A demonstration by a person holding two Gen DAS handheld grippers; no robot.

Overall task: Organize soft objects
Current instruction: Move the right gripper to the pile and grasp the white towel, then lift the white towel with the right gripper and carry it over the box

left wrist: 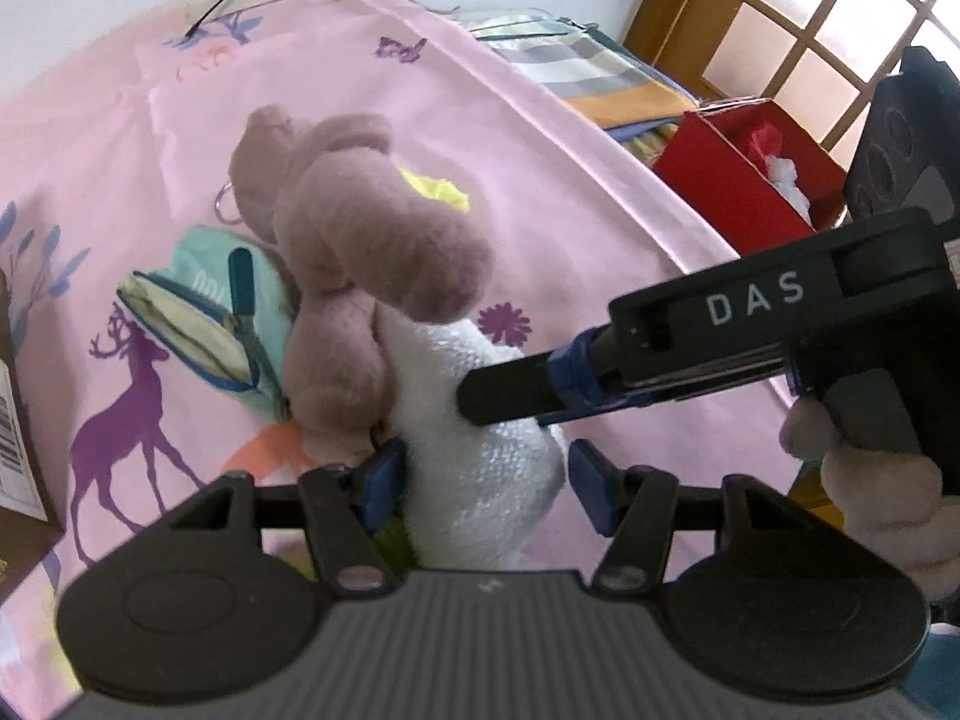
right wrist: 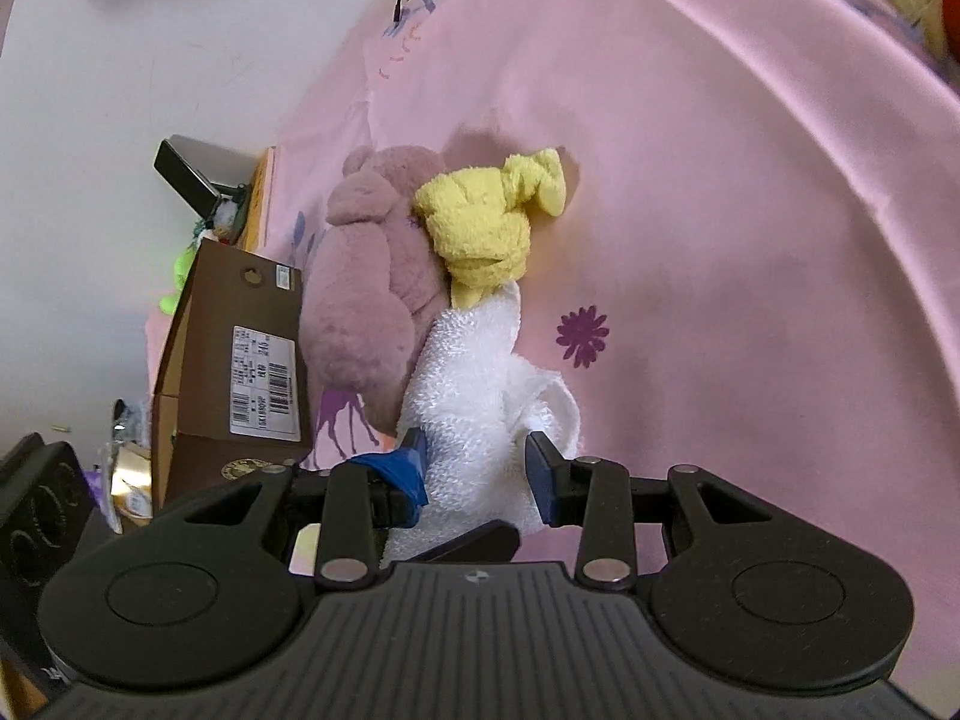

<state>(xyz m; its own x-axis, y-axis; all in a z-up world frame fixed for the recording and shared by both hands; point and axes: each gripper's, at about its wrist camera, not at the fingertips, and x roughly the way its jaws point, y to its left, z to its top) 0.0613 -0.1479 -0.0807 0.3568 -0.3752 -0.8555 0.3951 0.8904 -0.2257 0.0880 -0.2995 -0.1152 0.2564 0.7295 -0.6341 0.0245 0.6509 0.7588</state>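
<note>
A rolled white towel [left wrist: 480, 468] sits between the blue pads of my left gripper [left wrist: 486, 486], which press its sides. My right gripper [left wrist: 480, 399] comes in from the right, a hand on its handle, and is shut on the same towel; only one of its fingers shows here. In the right wrist view the white towel [right wrist: 480, 396] fills the gap of my right gripper [right wrist: 477, 471]. A mauve plush toy [left wrist: 360, 240] lies against the towel on the pink sheet [left wrist: 600, 210]. A knotted yellow towel [right wrist: 486, 222] rests beside the plush toy [right wrist: 372, 288].
A teal zip pouch [left wrist: 204, 312] lies open left of the plush. A brown cardboard box [right wrist: 234, 360] stands at the bed's left side. A red box [left wrist: 738, 180] and folded striped cloth [left wrist: 600, 72] sit beyond the right edge. A black cable [left wrist: 210, 6] runs across the far end.
</note>
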